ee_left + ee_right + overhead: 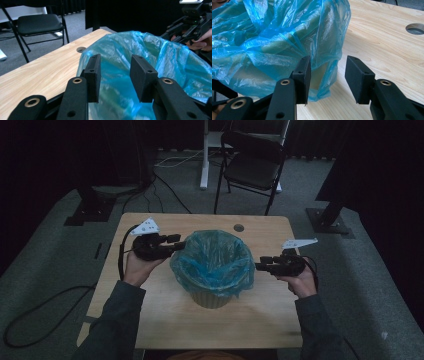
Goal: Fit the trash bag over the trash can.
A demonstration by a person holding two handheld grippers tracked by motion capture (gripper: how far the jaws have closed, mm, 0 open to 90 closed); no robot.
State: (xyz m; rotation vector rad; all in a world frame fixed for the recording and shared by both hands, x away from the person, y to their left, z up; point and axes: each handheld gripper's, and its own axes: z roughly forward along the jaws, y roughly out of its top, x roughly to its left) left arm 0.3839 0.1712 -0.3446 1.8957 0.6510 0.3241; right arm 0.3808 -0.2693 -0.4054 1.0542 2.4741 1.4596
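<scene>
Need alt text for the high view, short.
A bin lined with a blue bag stands mid-table, with a person's hands holding an open tool at each side of its rim: left tool, right tool. A black folding chair stands on the grey floor beyond.

My high view looks down on the table (pixel 150 320) from above. Both gripper views sit close, sharing the blue bag (pixel 175 62).

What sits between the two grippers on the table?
In the high view, a bin lined with a blue plastic bag stands between the left gripper and the right gripper.
</scene>
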